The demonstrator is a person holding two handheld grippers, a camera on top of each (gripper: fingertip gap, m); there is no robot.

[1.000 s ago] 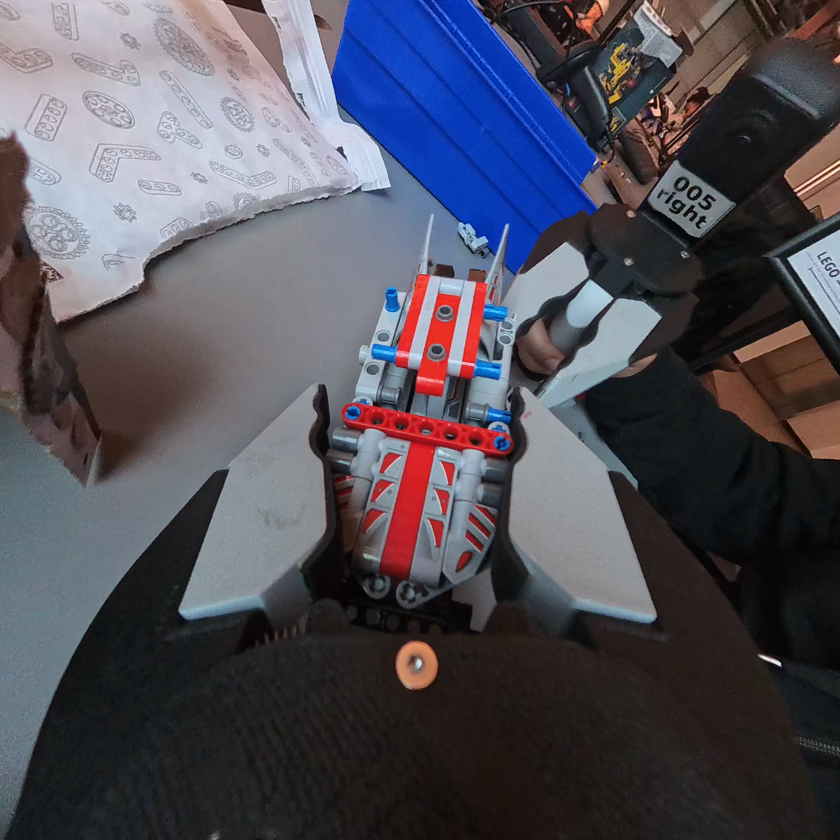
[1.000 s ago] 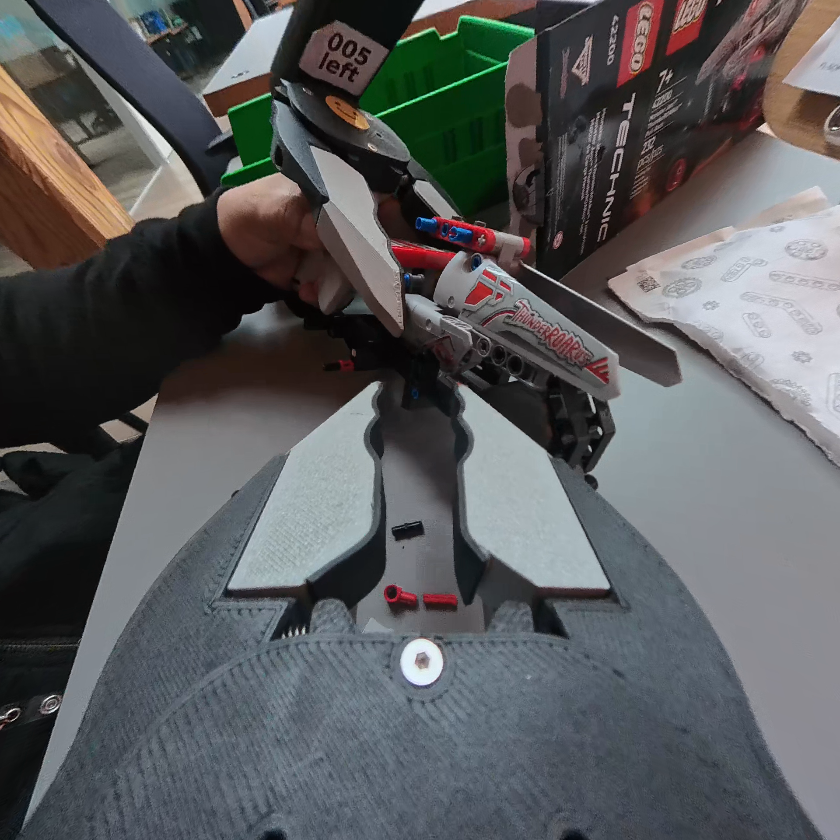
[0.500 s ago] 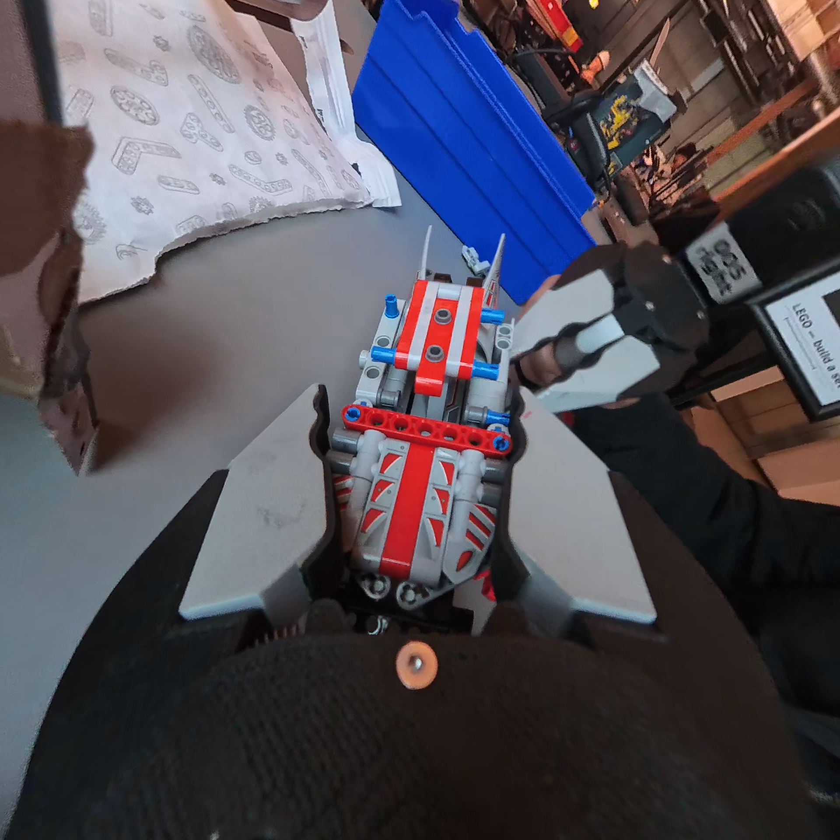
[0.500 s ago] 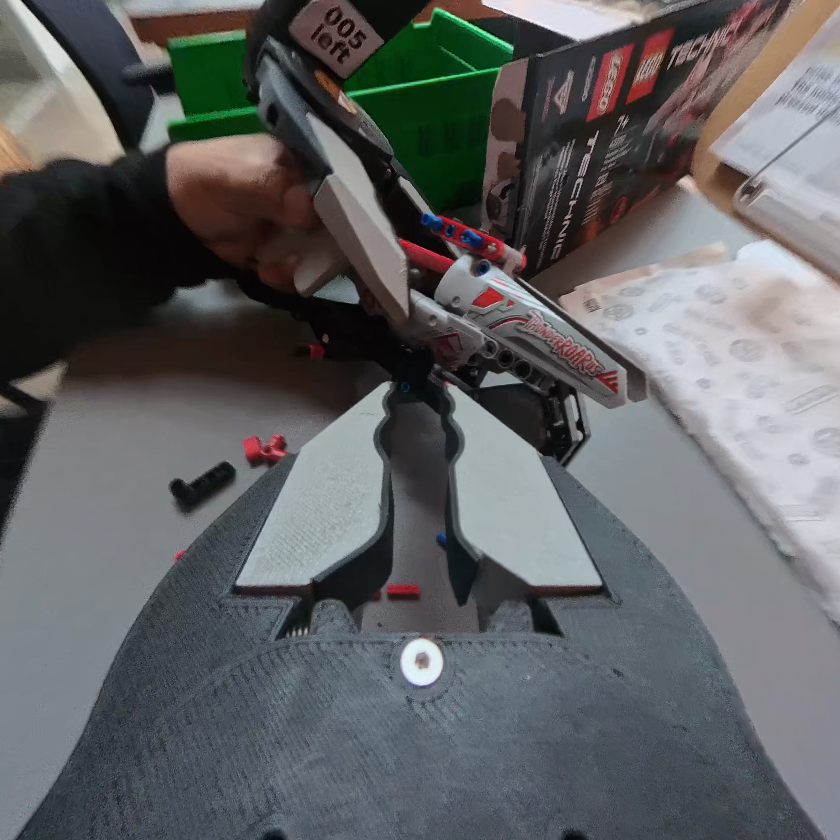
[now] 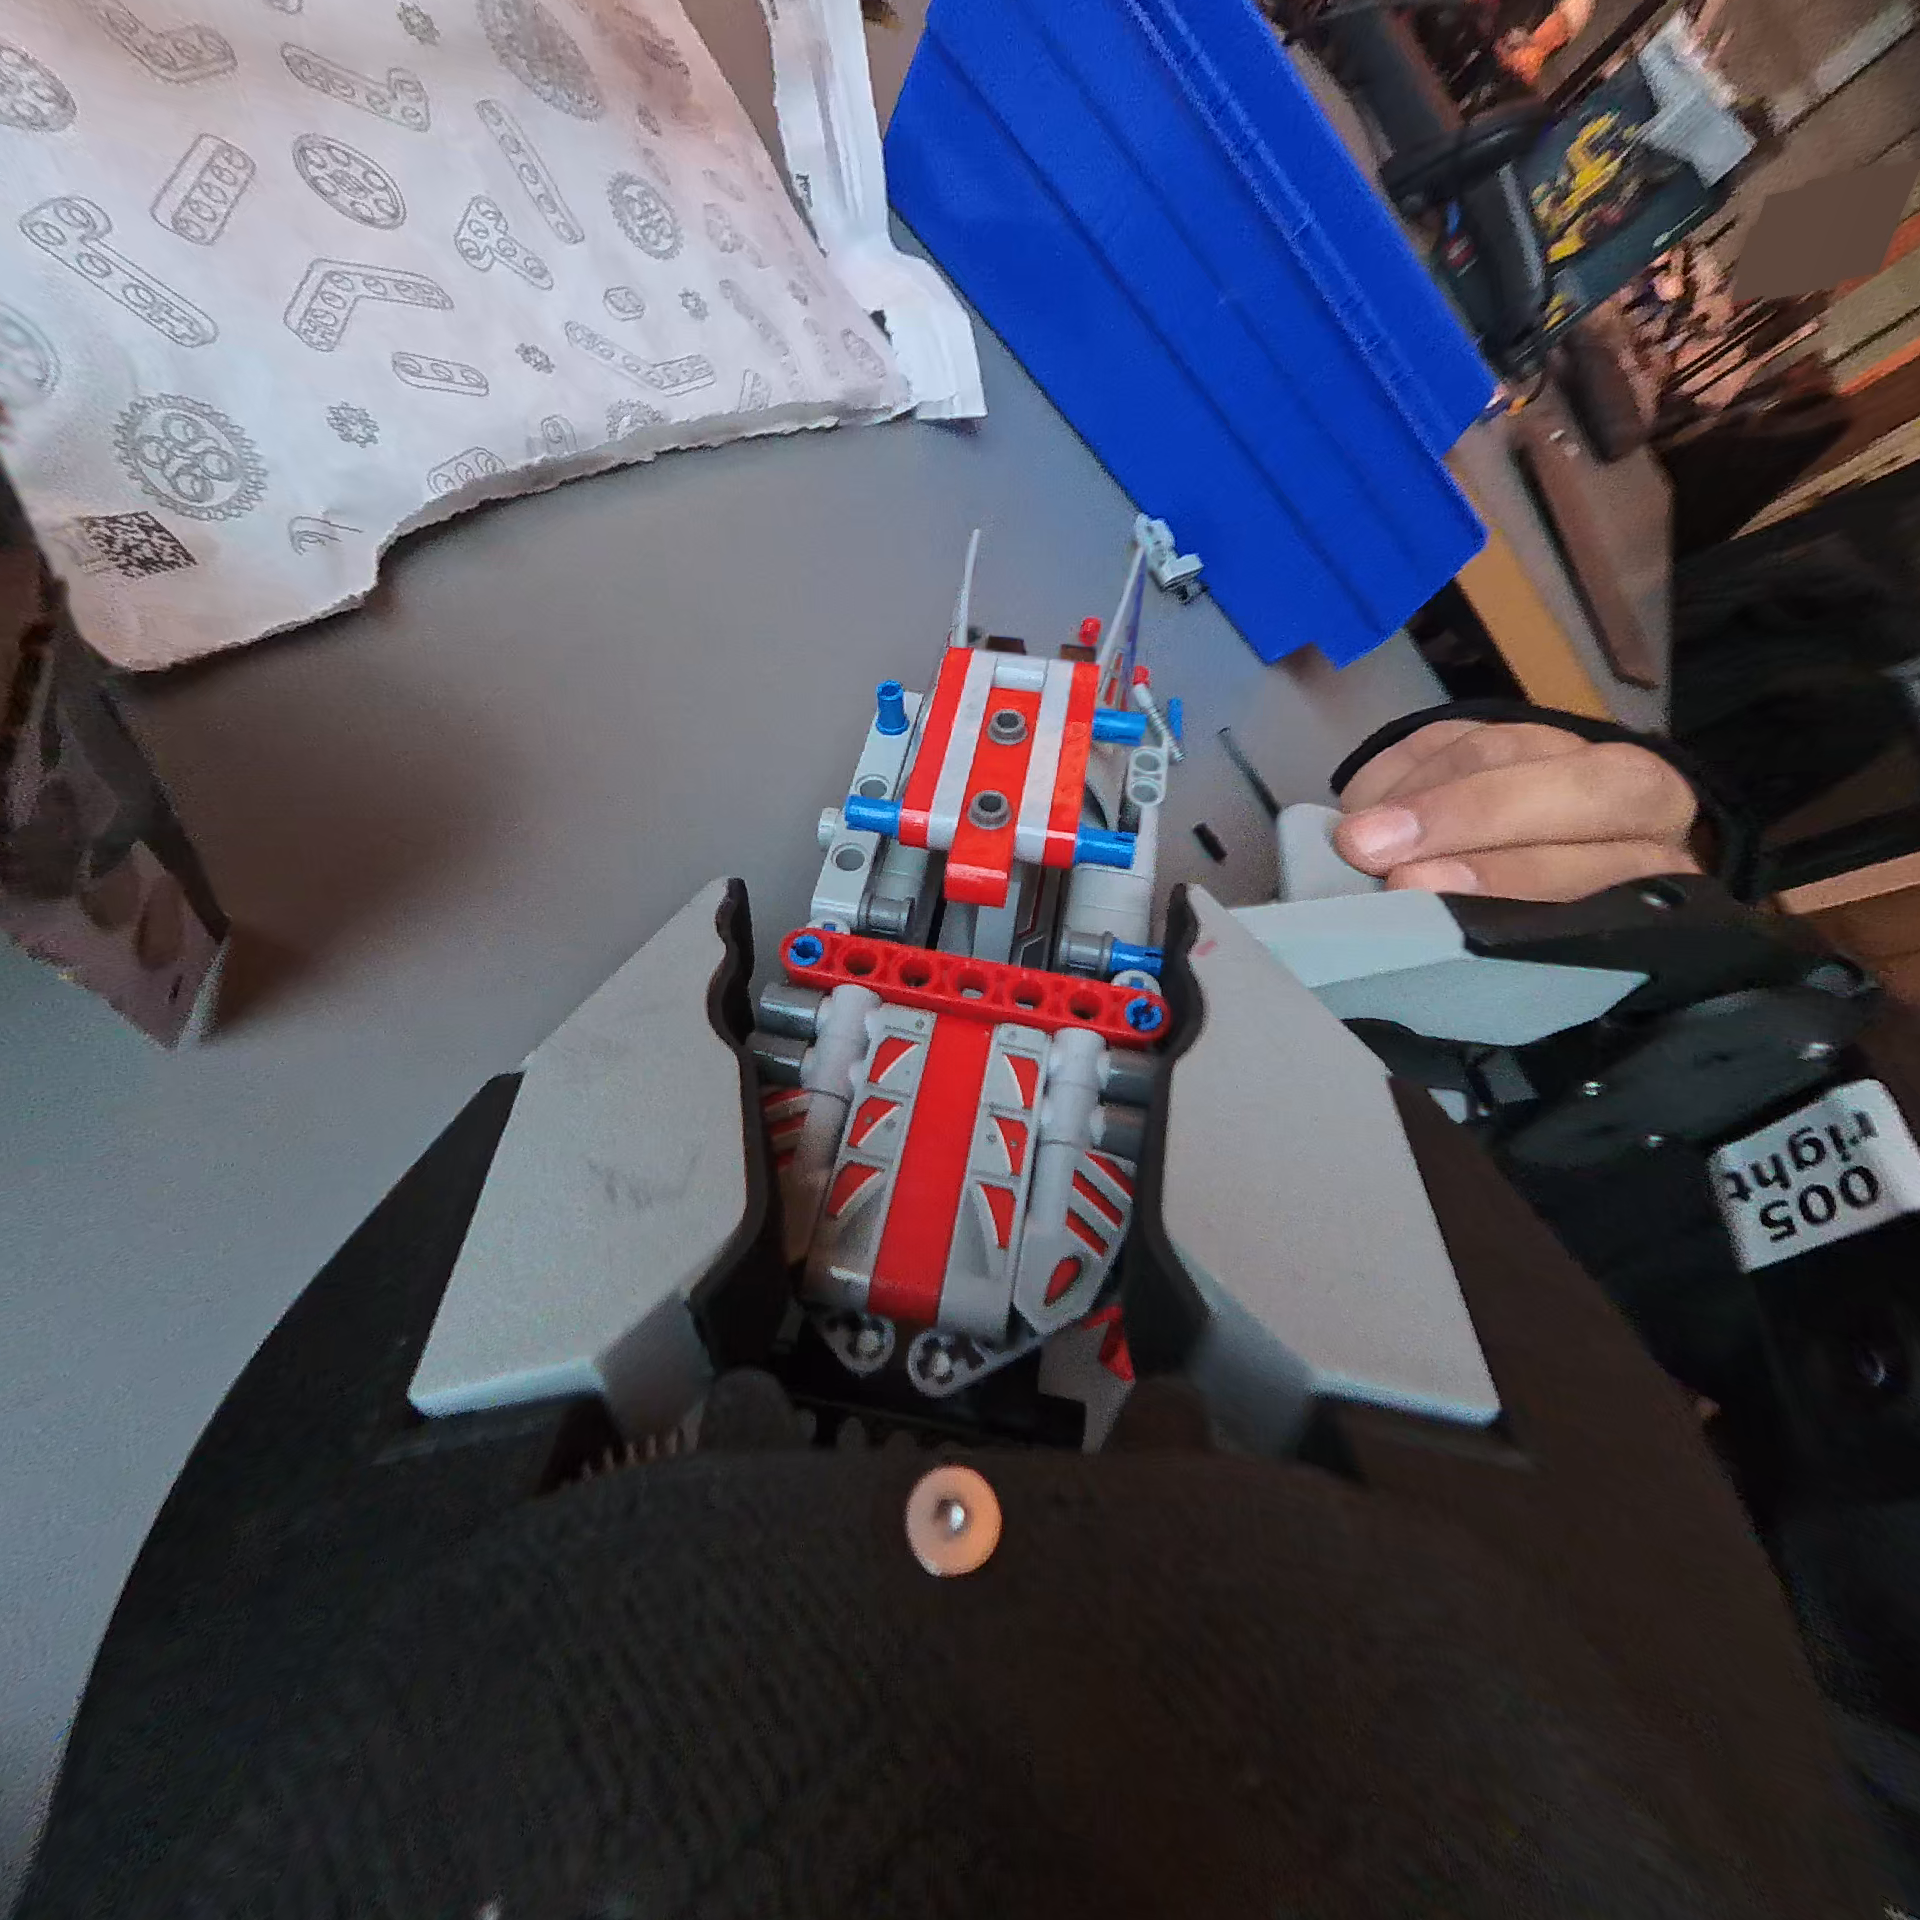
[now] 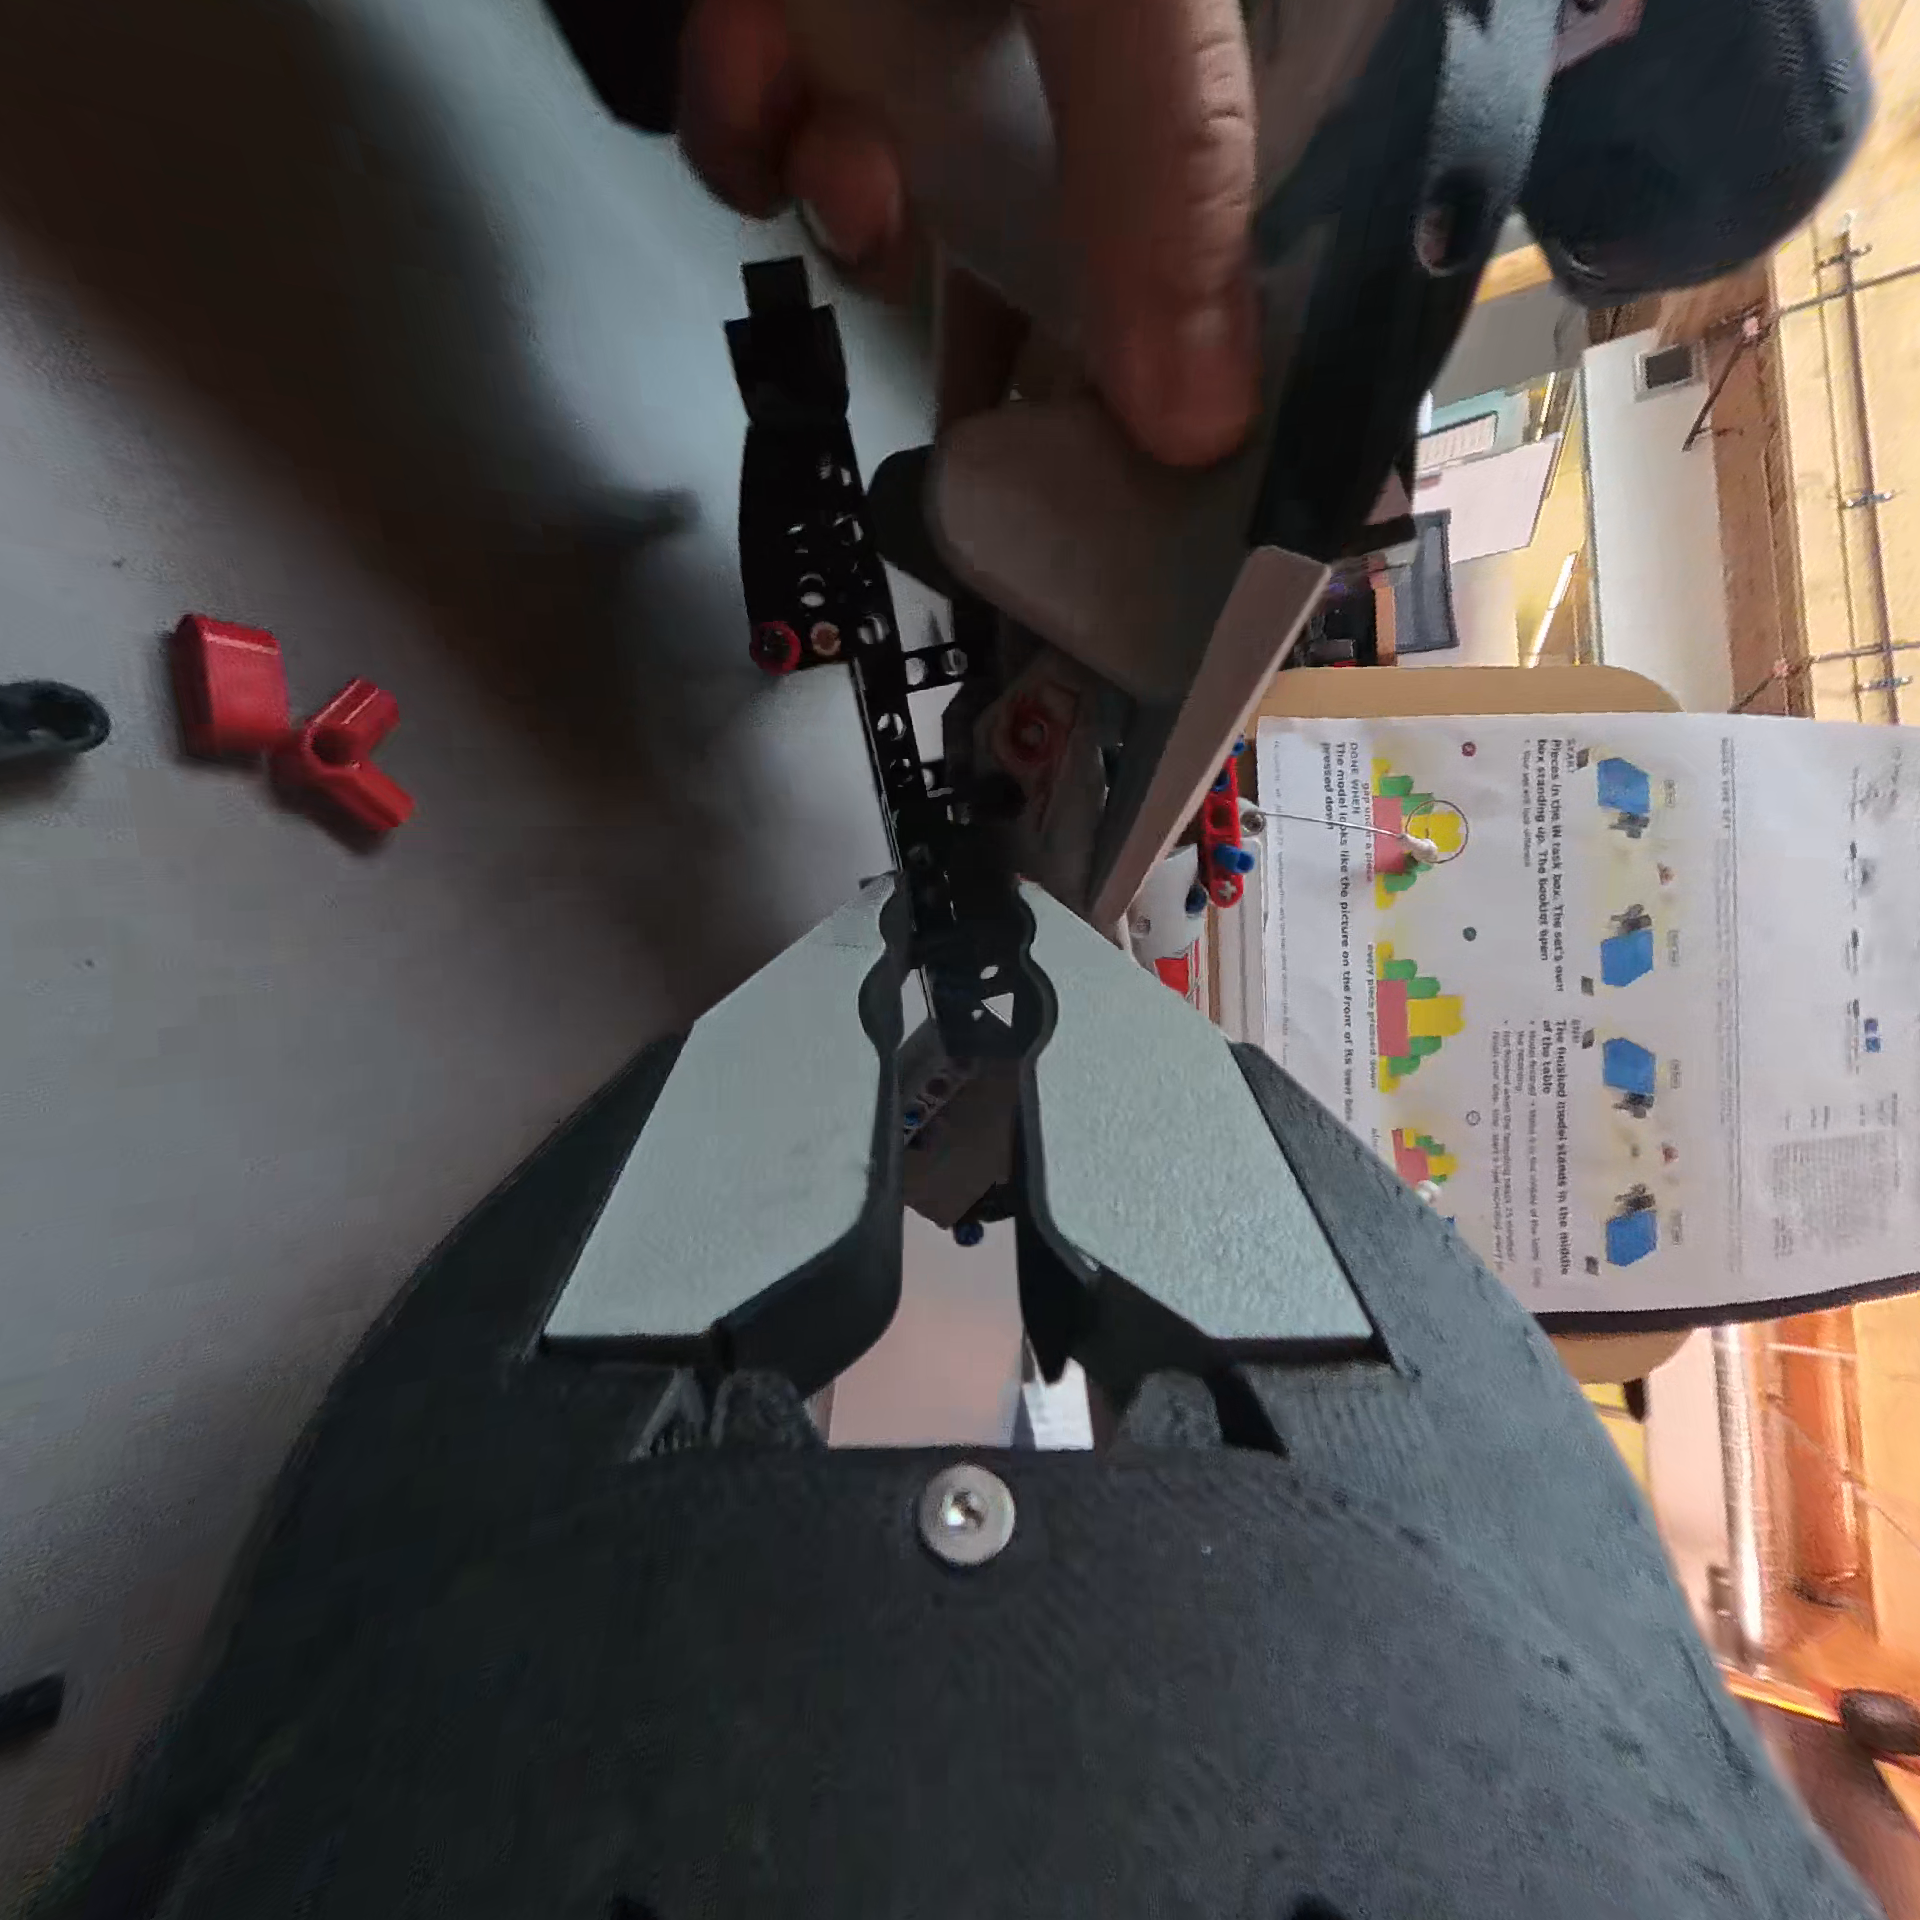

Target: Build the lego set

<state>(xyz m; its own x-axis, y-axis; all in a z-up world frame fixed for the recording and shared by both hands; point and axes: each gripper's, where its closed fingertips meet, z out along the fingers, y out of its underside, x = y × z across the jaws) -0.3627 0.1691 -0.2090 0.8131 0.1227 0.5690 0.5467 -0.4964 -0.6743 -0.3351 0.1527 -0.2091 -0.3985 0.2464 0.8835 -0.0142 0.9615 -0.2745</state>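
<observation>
A red, grey and blue Lego model (image 5: 956,1122) sits between the fingers of my left gripper (image 5: 956,914), which is shut on it above the grey table (image 5: 499,748). The right gripper's fingers (image 5: 1403,956) reach in from the right, rolled on their side, against the model's right flank, with a hand (image 5: 1507,810) on top. In the right wrist view my right gripper (image 6: 961,925) is closed narrowly on the model's black underside frame (image 6: 810,540). The left gripper's finger (image 6: 1195,717) and a hand (image 6: 1091,208) show above it.
A blue bin (image 5: 1195,312) stands at the back right, and a printed paper bag (image 5: 364,260) lies at the back left. Small loose parts (image 5: 1169,551) lie by the bin. Red pieces (image 6: 301,727) lie on the table. An instruction sheet (image 6: 1610,987) stands behind.
My right gripper has rolled onto its side and moved in, and its fingers now straddle the model's black frame. My left gripper keeps its hold on the model and has tilted it.
</observation>
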